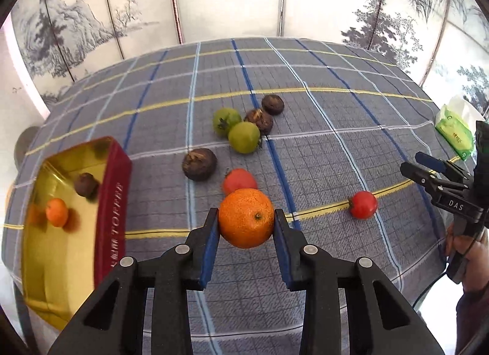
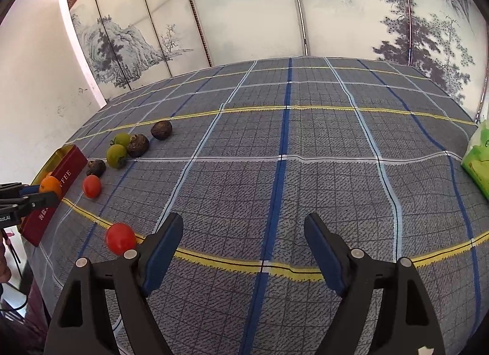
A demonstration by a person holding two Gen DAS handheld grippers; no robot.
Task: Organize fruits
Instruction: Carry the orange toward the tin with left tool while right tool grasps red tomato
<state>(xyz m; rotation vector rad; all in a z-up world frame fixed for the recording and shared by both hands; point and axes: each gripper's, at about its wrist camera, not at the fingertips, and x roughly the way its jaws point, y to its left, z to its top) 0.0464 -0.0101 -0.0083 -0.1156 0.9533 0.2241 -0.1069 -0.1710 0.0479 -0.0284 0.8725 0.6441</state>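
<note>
black gripper (image 1: 246, 226), seemingly blue-padded

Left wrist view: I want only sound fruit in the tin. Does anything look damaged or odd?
Nothing looks spilled or broken. The dark brown fruits look shrivelled: three on the cloth, one in the tin. The orange in the left gripper looks sound.
</note>
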